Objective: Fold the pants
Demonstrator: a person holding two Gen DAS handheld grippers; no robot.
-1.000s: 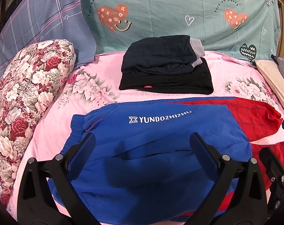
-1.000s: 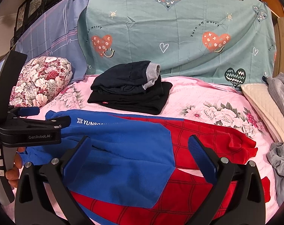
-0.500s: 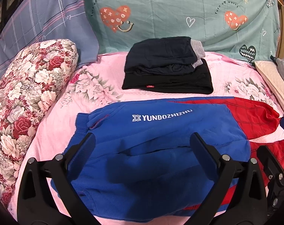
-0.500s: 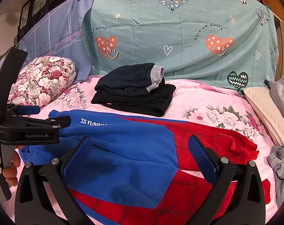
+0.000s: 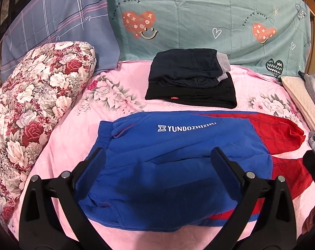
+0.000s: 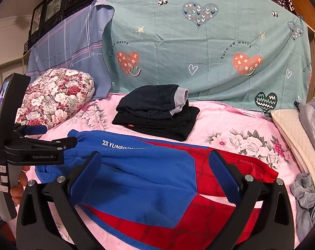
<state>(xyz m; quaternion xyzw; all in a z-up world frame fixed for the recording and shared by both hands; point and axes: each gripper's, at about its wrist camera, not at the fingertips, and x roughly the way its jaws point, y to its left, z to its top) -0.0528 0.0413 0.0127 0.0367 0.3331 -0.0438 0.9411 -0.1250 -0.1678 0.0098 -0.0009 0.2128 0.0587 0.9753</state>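
Note:
Blue and red pants point(image 5: 178, 162) lie folded over on the pink floral bedsheet, the blue half with white "YUNDOZHIZHU" lettering on top, the red web-patterned legs out to the right; they also show in the right wrist view point(image 6: 149, 179). My left gripper point(image 5: 157, 158) is open and empty above the blue part. My right gripper point(image 6: 155, 160) is open and empty above the blue-red boundary. The left gripper's body point(image 6: 36, 152) shows at the left of the right wrist view.
A stack of folded dark pants point(image 5: 190, 79) lies behind on the bed point(image 5: 78, 125). A floral pillow point(image 5: 32, 102) is at the left, and teal and blue pillows point(image 5: 199, 20) are at the back. A cream quilted cushion point(image 6: 293, 141) and grey clothes point(image 6: 307, 200) are at the right.
Both grippers have drawn back and risen a little from the pants, still open. The pants have not moved.

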